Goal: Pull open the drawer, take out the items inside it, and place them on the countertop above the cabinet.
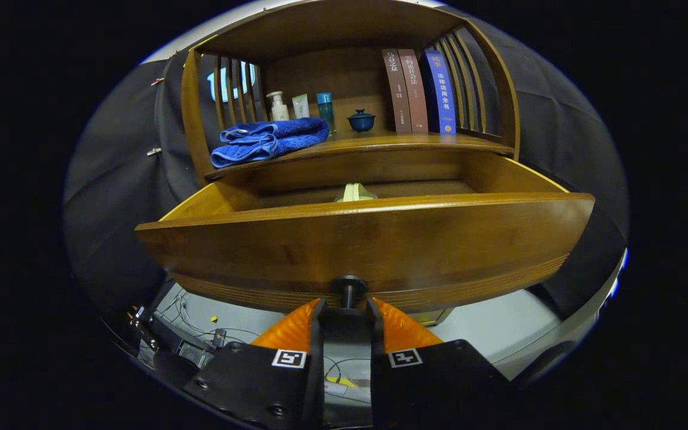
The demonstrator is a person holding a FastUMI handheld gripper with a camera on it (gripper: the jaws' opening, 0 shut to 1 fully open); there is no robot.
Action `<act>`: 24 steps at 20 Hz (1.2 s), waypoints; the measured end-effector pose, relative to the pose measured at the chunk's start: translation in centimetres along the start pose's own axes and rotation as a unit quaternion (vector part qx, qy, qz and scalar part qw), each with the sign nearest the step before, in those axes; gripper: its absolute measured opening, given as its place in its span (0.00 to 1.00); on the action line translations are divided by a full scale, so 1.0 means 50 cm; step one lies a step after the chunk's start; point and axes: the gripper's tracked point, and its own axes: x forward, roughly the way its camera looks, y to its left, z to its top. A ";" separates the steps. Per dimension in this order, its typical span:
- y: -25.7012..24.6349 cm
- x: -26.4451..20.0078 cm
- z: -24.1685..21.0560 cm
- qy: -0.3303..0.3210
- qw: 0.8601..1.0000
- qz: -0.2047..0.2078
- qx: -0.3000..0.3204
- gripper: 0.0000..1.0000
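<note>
Claw (pixel 347 307) fingers are closed on the drawer knob (pixel 348 285), gripped from both sides. Judged from this, the drawer (pixel 368 239) is pulled well out; emptying it is left. One pale item (pixel 355 192) is seen inside, partly hidden. On the table (pixel 380 142) above are counted one blue towel (pixel 269 140), three bottles (pixel 299 107), one lidded cup (pixel 361 120) and three books (pixel 418 89).

Glossy varnished wood drawer (pixel 368 245) (smooth, reflective), soft terry cloth towel (pixel 269 140), shiny glazed ceramic cup (pixel 361 120).
</note>
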 end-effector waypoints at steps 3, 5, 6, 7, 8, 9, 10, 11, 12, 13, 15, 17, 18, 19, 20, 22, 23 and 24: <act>-0.009 -0.017 -0.025 0.010 1.000 -0.005 0.006 0.35; -0.009 -0.027 -0.031 0.011 1.000 -0.006 0.005 0.35; -0.008 -0.018 -0.039 0.018 1.000 -0.007 0.002 0.35; -0.010 -0.021 -0.040 0.016 1.000 -0.007 0.002 0.35; -0.011 -0.017 -0.040 0.022 1.000 -0.007 0.006 0.36; -0.012 -0.026 -0.042 0.028 1.000 -0.007 0.008 0.38; -0.011 -0.033 -0.036 0.024 1.000 -0.008 0.007 0.42; -0.010 -0.047 -0.025 0.010 1.000 -0.012 0.003 0.46; -0.011 -0.065 -0.013 -0.007 1.000 -0.017 -0.002 0.50; -0.008 -0.077 -0.007 -0.018 1.000 -0.018 -0.002 0.63; -0.012 -0.108 0.009 -0.027 0.999 -0.026 -0.002 0.88; -0.002 -0.138 0.058 -0.055 0.998 -0.023 -0.012 1.00; 0.002 -0.154 0.084 -0.067 0.997 -0.020 -0.016 0.98; 0.008 -0.166 0.114 -0.078 0.997 -0.016 -0.020 0.97; 0.011 -0.176 0.142 -0.087 0.996 -0.013 -0.024 0.98; 0.019 -0.176 0.213 -0.101 0.994 -0.007 -0.033 1.00; 0.018 -0.167 0.246 -0.102 0.994 -0.008 -0.036 1.00; 0.016 -0.151 0.276 -0.097 0.995 -0.007 -0.038 1.00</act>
